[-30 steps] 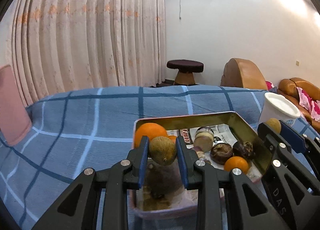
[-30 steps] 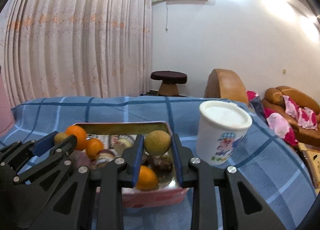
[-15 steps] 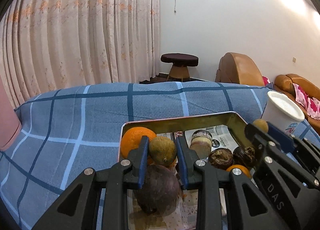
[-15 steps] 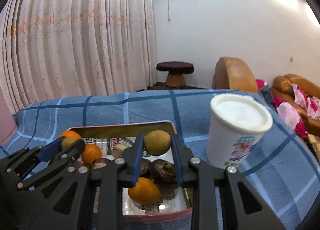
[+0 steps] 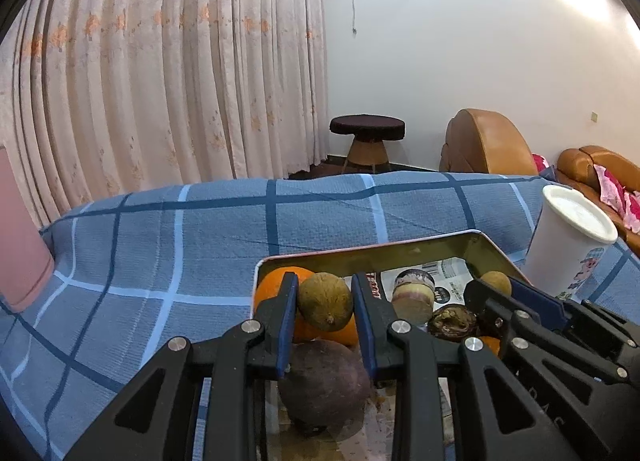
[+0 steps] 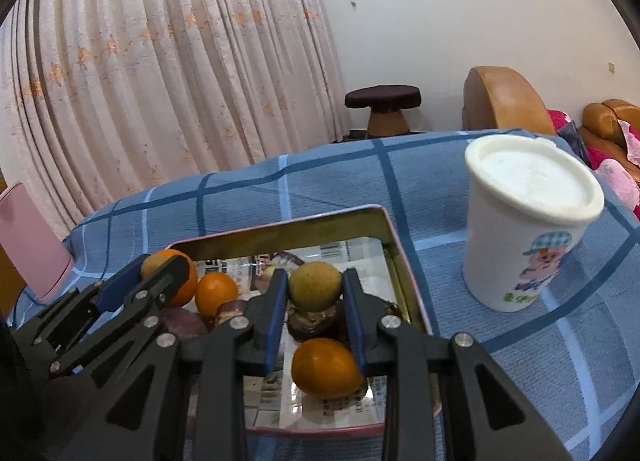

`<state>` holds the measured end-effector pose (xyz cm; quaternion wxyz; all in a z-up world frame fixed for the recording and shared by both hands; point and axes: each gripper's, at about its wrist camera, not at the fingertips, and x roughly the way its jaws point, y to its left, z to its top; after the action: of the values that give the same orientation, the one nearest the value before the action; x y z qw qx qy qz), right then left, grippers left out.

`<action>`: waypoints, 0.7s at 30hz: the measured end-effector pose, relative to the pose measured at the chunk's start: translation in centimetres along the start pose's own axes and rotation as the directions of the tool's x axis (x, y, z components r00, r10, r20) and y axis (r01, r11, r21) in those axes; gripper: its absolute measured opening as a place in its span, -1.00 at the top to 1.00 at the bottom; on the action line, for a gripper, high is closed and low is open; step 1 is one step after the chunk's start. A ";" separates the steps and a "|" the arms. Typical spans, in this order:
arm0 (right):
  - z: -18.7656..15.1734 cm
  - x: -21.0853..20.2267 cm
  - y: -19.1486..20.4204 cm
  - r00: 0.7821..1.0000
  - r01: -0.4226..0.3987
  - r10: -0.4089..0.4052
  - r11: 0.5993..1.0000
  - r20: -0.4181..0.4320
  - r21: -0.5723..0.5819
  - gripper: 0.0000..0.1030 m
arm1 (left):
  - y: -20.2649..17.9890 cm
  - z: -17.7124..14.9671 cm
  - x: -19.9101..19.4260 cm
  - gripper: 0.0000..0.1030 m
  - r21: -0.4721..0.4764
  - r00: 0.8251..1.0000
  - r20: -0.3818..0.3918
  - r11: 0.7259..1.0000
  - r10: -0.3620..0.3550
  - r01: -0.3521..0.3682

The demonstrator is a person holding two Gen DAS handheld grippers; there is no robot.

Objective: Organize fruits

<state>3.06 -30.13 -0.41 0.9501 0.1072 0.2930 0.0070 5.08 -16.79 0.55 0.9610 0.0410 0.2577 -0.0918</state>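
Note:
A metal tin tray (image 5: pixel 368 253) (image 6: pixel 394 239) on the blue plaid cloth holds oranges (image 6: pixel 324 367), dark passion fruits (image 5: pixel 324 381) and other fruit. My left gripper (image 5: pixel 325 301) is shut on a small green-brown fruit (image 5: pixel 325 301) and holds it above the tray's left end, in front of a large orange (image 5: pixel 272 283). My right gripper (image 6: pixel 315 287) is shut on a yellow-green round fruit (image 6: pixel 315 287) above the tray's right part. Each gripper shows in the other's view, the right one (image 5: pixel 496 285) and the left one (image 6: pixel 156 265).
A tall white lidded cup (image 6: pixel 528 229) (image 5: pixel 568 245) stands right of the tray. A pink object (image 5: pixel 20 253) sits at the table's left edge. Curtains, a round stool (image 5: pixel 366 137) and brown sofas lie beyond the table.
Both grippers have moved forward and lower over the tray, still holding their fruits. The white cup now looks nearer in the right wrist view.

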 end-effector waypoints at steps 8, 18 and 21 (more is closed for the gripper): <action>0.0 0.8 -0.5 0.994 -0.097 0.099 0.994 -0.037 0.051 0.37 | 0.1 -0.1 0.4 0.43 -0.008 1.000 -0.018 1.000 0.009 -0.009; 0.1 -3.6 -2.3 0.978 -0.054 0.024 0.989 0.206 0.140 -0.98 | 1.6 -0.8 -2.7 -0.78 -0.059 0.996 0.086 0.998 0.024 -0.018; -0.3 -4.8 -1.8 0.967 -0.029 -0.003 0.992 0.256 0.119 -0.98 | 1.0 -1.1 -3.9 -0.78 -0.020 0.991 0.132 0.999 0.034 -0.032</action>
<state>-1.16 -32.20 1.59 0.9715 0.1671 0.1673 -0.0185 1.41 -15.06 1.55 0.9777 0.0306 0.1935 -0.0760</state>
